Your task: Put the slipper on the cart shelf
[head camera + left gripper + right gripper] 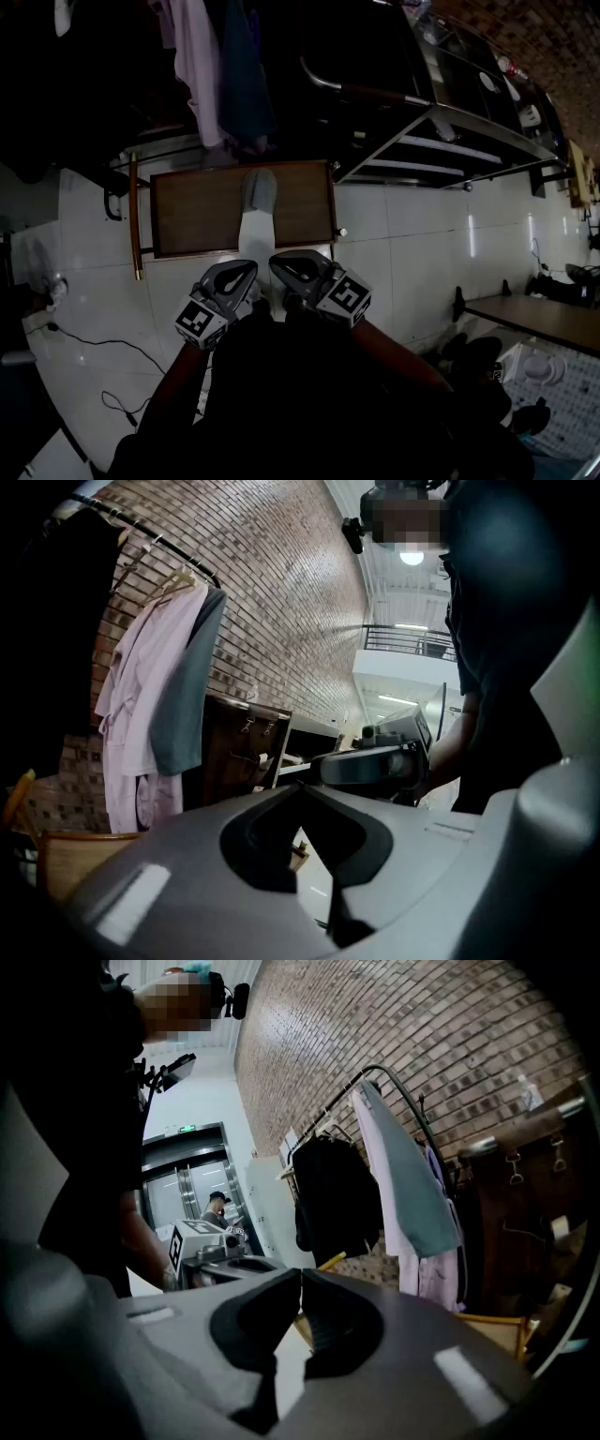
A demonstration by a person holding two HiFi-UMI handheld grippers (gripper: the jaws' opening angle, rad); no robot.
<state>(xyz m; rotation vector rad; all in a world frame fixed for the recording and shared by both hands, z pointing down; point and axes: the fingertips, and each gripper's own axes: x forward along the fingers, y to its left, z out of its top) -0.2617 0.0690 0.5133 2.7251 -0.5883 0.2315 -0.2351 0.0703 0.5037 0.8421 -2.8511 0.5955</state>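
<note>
In the head view a grey and white slipper (257,206) lies on the brown wooden cart shelf (197,211), its white end reaching the shelf's near edge. My left gripper (246,269) and right gripper (279,263) are held side by side just short of that edge, both pointing at the slipper. Both are shut with nothing between the jaws. The left gripper view has the left gripper (300,786) with its tips together and the right gripper (375,761) beside it. In the right gripper view the right gripper (300,1273) is likewise shut.
Clothes (220,66) hang on a rack beyond the cart, also seen as pink and grey garments (155,705). A steel table (450,131) stands to the right, a wooden table (539,319) at the near right. A black cable (103,352) lies on the white floor.
</note>
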